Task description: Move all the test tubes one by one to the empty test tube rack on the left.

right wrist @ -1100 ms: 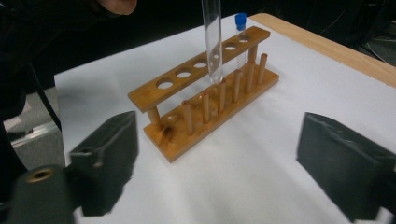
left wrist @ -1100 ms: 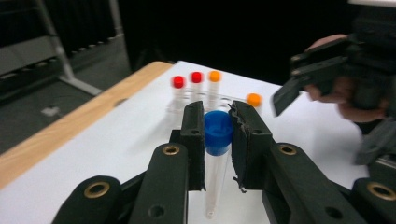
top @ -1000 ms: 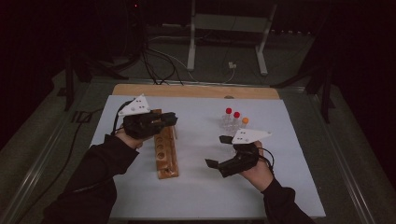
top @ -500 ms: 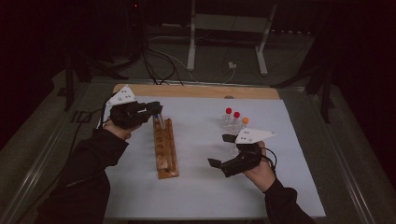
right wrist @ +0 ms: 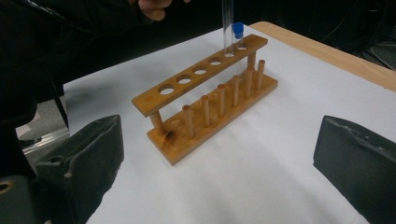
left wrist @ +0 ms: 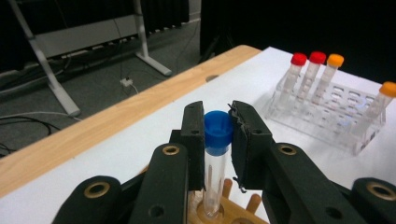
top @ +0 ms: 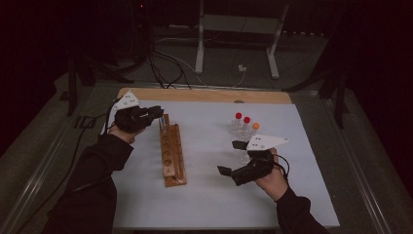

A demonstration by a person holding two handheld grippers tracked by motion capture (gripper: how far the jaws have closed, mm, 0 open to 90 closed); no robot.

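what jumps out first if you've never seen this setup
The left gripper closes on a blue-capped tube whose lower end sits in a hole at the far end of the wooden rack. Across the white mat, a clear rack holds red- and orange-capped tubes, and the right gripper hovers open in front of it.

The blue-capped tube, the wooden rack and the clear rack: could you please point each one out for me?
blue-capped tube (left wrist: 218,131): left gripper view, on its blue cap between the fingers.
wooden rack (right wrist: 196,79): right gripper view, on the top board with holes.
clear rack (left wrist: 343,114): left gripper view, on its clear top plate.
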